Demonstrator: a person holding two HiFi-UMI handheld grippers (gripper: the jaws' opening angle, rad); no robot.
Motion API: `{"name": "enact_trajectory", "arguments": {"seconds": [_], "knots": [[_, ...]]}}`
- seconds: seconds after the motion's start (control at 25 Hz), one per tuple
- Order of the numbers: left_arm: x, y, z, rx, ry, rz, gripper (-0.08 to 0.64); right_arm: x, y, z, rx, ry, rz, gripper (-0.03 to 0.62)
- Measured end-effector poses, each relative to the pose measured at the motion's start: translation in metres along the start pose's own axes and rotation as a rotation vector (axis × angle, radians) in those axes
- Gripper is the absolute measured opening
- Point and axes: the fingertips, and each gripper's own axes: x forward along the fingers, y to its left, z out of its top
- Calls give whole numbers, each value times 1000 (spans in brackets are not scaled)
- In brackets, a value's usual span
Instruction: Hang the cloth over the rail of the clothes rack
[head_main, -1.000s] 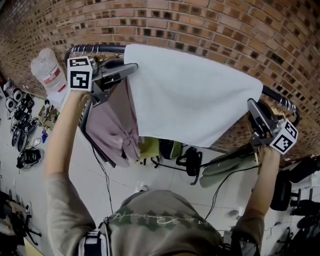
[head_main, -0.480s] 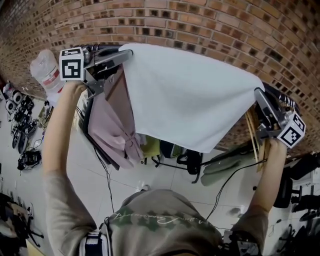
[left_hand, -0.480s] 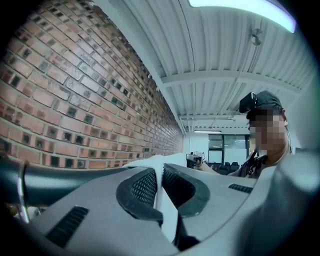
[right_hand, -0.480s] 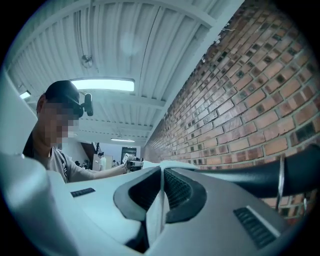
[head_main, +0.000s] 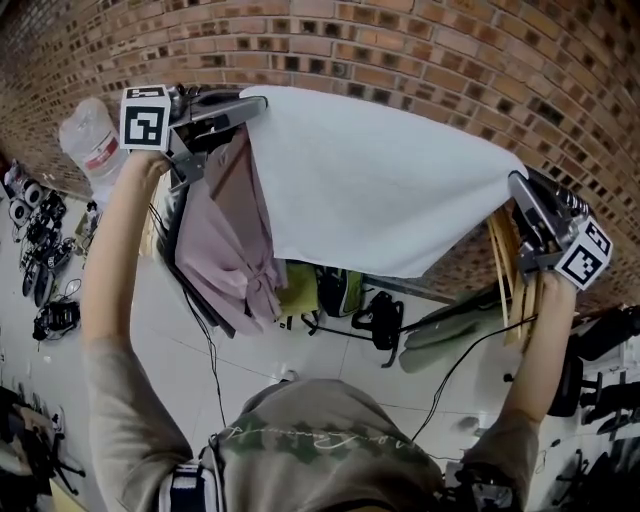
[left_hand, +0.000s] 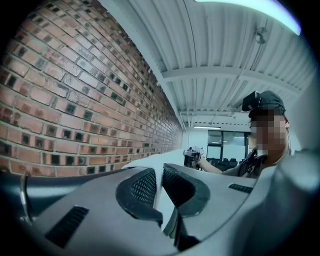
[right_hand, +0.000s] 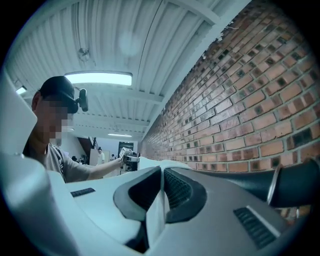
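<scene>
Status: white rectangular cloth (head_main: 380, 190) is up at the dark metal rail of the clothes rack (left_hand: 65, 181) but not yet draped, as far as the views show.

- Left gripper (head_main: 255, 103) is pinching the cloth's top-left corner. In the left gripper view its pads are pressed together on a thin white fold.
- Right gripper (head_main: 520, 185) is the same on the top-right corner, clamped tight on fabric.
- The top edge is pulled taut between the two, spanning most of the rail from left end to right end. The body of the cloth hangs on the person's side, in front of the red brick wall (head_main: 400, 40).
- Both gripper views put the rail on the wall side of the jaws, just beside them. Whether the edge has cleared it, cannot tell; the head view hides the rail behind the cloth.
- Pinkish garment (head_main: 225, 240) hangs at the rail's left end and wooden hangers (head_main: 505, 270) at the right end, so the gap between is the slot.

Done (judged): pick-up, spread, lift. Left: carry the edge over the rail, lower, release both corners.
</scene>
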Motion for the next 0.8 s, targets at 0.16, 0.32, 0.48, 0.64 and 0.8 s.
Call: {"name": "enact_trajectory", "arguments": {"seconds": [0.16, 0.32, 0.48, 0.64, 0.8], "knots": [[1, 0, -10, 26, 42, 31, 18, 0, -1, -3, 10, -4, 8, 21], [1, -2, -11, 19, 27, 16, 23, 0, 2, -3, 20, -7, 15, 23], [0, -6, -13, 1, 13, -13, 64, -1, 3, -8, 31, -8, 12, 26], [1, -10, -19, 13, 16, -2, 158, 2, 12, -17, 6, 22, 51, 152], [-3, 0, -28, -16, -1, 33, 158, 1, 6, -26, 6, 35, 17, 152]]}}
